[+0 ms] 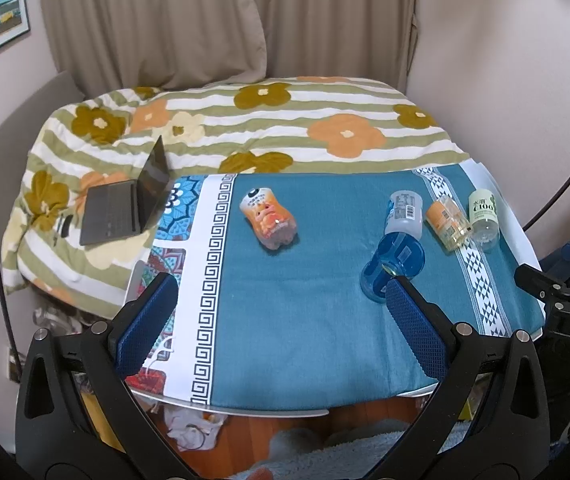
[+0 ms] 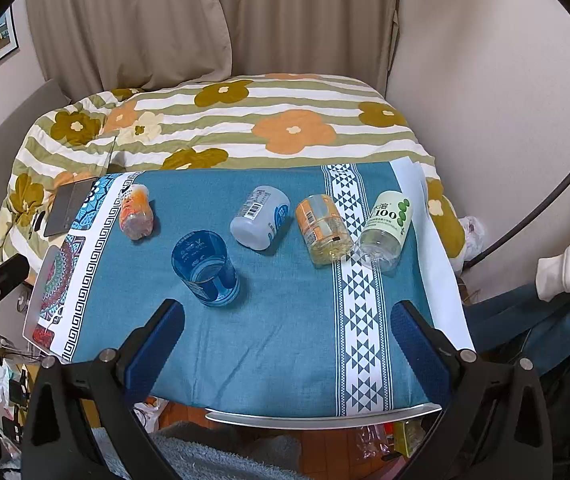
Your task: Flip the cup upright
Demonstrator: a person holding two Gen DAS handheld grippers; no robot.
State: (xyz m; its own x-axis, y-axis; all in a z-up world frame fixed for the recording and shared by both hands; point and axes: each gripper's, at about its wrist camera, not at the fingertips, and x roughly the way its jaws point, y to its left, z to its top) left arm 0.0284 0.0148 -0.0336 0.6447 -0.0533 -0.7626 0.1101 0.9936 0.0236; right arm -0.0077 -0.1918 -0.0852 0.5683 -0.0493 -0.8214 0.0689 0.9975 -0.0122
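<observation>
A blue translucent cup (image 2: 205, 268) lies on the teal tablecloth (image 2: 277, 332), and it also shows in the left wrist view (image 1: 391, 266). In the right wrist view it appears tipped, its rim facing me. My left gripper (image 1: 281, 292) is open above the cloth's near part, its right finger (image 1: 413, 320) overlapping the cup's near side in view. My right gripper (image 2: 289, 322) is open and empty, hovering in front of the cup, which sits just beyond its left finger (image 2: 157, 340).
Several bottles lie on the cloth: an orange one (image 2: 136, 216) at left, a white one (image 2: 260, 218), an amber one (image 2: 323, 230) and a green-labelled one (image 2: 385, 230). A laptop (image 1: 125, 204) sits on the flowered quilt (image 1: 265, 128) behind. The table edge (image 2: 325, 420) is near.
</observation>
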